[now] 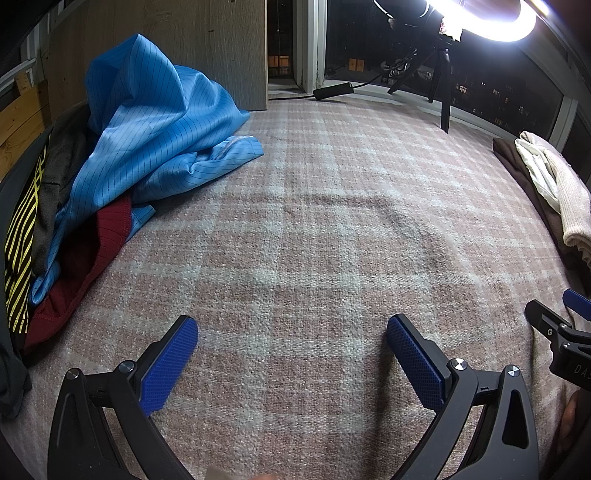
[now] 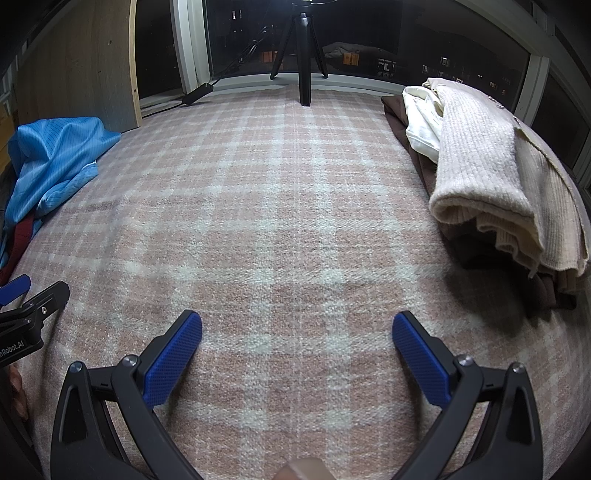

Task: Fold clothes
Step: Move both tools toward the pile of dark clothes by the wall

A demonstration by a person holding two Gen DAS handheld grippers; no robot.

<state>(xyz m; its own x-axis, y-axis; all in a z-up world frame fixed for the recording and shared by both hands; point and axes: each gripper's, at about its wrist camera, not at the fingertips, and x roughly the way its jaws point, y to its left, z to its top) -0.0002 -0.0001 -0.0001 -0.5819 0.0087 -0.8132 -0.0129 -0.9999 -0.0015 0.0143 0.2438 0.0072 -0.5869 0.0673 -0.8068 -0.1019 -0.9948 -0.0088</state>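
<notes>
A heap of unfolded clothes lies at the left: a blue striped garment (image 1: 155,122) on top, a dark red one (image 1: 88,254) under it, and a black and yellow striped one (image 1: 22,236) at the edge. The blue garment also shows in the right wrist view (image 2: 55,158). A stack of folded clothes sits at the right, with a beige knit sweater (image 2: 484,166) on top, a white piece (image 2: 421,118) and a brown one (image 2: 417,147) below. My left gripper (image 1: 291,328) is open and empty over the plaid blanket. My right gripper (image 2: 297,325) is open and empty too.
The pink and white plaid blanket (image 2: 280,192) covers the surface between the two piles. A tripod (image 2: 304,55) with a ring light (image 1: 491,22) stands at the far edge by the dark window. A wooden panel (image 1: 207,40) rises behind the heap. A black power brick (image 1: 332,90) lies by the window.
</notes>
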